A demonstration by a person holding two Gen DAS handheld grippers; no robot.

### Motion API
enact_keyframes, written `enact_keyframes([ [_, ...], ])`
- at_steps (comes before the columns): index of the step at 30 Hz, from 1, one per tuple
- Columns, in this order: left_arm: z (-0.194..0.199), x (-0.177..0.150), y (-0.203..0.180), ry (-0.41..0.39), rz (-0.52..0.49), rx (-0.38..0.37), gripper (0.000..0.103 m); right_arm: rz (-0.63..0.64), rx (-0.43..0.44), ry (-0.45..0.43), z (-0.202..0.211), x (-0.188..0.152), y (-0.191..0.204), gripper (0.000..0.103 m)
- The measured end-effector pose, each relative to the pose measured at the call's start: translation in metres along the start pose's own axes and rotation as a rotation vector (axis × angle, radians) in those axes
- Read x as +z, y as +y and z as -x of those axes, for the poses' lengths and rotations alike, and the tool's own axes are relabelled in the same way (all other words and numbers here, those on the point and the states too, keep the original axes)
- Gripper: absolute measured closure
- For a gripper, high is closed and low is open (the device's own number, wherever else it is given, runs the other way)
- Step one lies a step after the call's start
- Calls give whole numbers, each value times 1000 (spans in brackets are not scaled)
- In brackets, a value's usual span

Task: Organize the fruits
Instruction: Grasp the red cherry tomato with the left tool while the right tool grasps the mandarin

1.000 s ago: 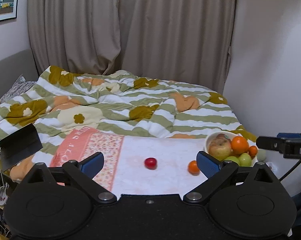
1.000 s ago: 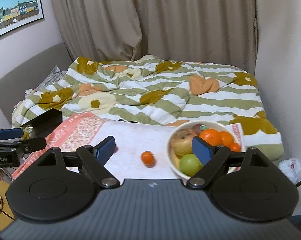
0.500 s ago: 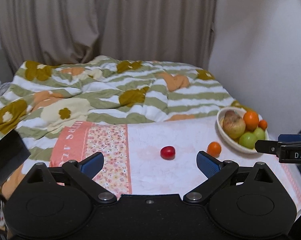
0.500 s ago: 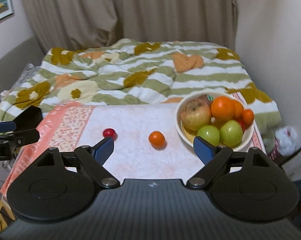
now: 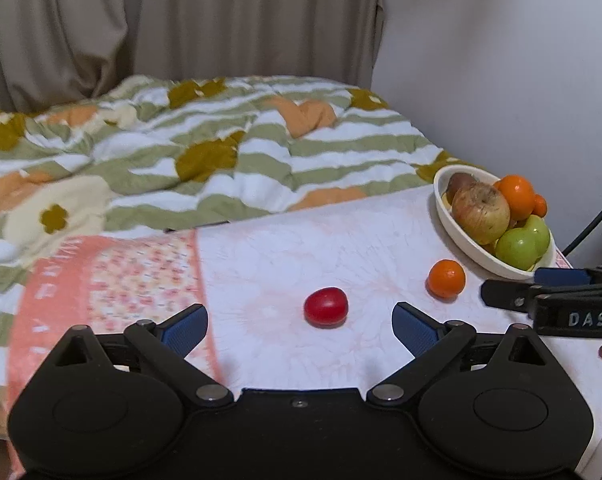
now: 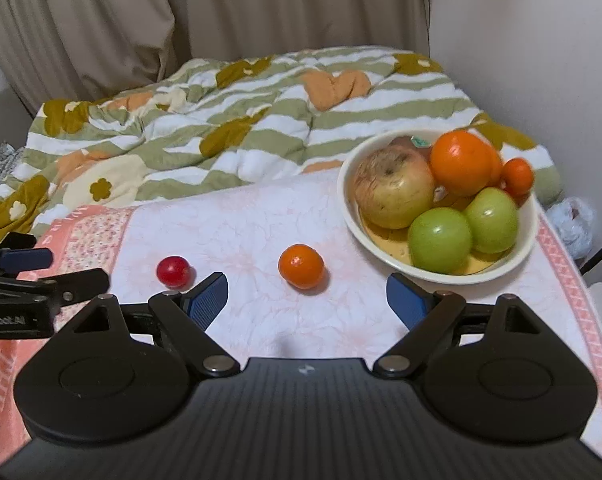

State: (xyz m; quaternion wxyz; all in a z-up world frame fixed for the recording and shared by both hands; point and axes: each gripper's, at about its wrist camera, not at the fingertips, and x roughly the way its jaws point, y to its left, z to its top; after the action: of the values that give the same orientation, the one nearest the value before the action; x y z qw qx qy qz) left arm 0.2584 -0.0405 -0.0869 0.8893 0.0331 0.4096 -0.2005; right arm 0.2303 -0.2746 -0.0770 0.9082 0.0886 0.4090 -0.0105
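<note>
A small red fruit (image 5: 326, 306) and a small orange (image 5: 446, 278) lie loose on a white and pink cloth (image 5: 285, 256). A cream bowl (image 5: 463, 242) at the right holds a brownish apple, two green apples and oranges. My left gripper (image 5: 299, 327) is open and empty, just in front of the red fruit. My right gripper (image 6: 307, 299) is open and empty, just in front of the orange (image 6: 301, 266), with the red fruit (image 6: 173, 271) to its left and the bowl (image 6: 351, 210) to its right.
A rumpled striped quilt (image 5: 189, 160) covers the bed behind the cloth. Curtains and a white wall (image 5: 501, 60) stand behind and to the right. The right gripper's side (image 5: 561, 304) shows at the right of the left wrist view.
Both grippers have moved forward and down toward the cloth. The red fruit, the orange and the bowl look larger and closer. Both stay open.
</note>
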Motion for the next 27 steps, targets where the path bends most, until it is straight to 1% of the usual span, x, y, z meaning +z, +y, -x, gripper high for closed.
enact_keyframes([
  [2,-13,1,-2,14,3,-6,5,-2,-1,12,-13,0,0,3],
  [4,-25,1,-4,27,3,-8,10,0,-5,23,-24,1,0,4],
  [6,-36,2,-7,43,7,-15,20,2,-3,36,-33,1,-1,4],
  [9,-50,1,-11,53,8,-16,31,8,-3,50,-44,0,-2,4],
  [13,-59,-1,-17,53,-1,-5,39,9,7,62,-54,-1,-3,6],
  [15,-63,-2,-18,62,-1,-5,54,12,14,73,-58,-1,-2,11],
  [17,-66,-3,-19,69,-8,1,64,19,16,78,-61,-1,-1,13],
  [18,-66,-3,-19,65,-11,1,64,24,19,79,-62,-1,0,16],
  [22,-66,-2,-17,66,-4,8,64,44,25,86,-65,-1,4,19],
  [27,-63,-4,-16,67,-2,18,64,61,25,84,-71,2,8,26],
])
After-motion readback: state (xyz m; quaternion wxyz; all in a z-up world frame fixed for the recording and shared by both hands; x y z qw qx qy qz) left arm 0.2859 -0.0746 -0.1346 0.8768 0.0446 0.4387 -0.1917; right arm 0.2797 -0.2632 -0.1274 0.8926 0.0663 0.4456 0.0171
